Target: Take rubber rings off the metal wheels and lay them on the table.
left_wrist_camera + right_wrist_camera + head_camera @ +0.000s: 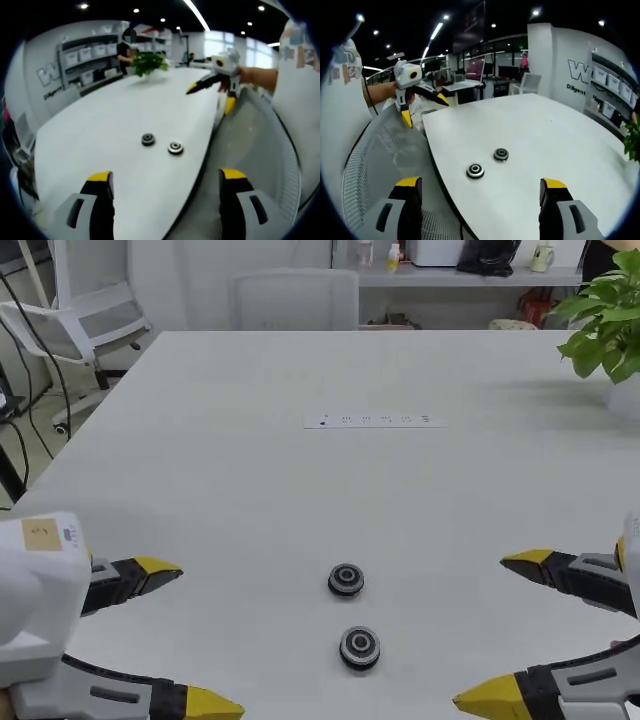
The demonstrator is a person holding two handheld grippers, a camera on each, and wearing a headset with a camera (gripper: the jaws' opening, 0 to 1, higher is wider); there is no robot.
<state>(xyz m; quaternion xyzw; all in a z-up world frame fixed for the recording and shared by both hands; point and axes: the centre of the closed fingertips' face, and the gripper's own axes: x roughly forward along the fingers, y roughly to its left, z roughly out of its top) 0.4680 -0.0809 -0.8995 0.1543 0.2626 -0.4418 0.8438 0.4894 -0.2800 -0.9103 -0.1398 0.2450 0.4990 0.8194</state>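
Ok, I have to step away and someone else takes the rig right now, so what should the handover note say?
Left tongs: open, empty, at the table's near edge, left of the wheels.
Right tongs: open, empty, at the near edge, right of the wheels.
Things: far wheel and near wheel lie close together but apart, between the tongs, neither one touched.
Done: nothing yet; each wheel seems to carry its dark ring.
Left: pull both rings off and lay them on the table.
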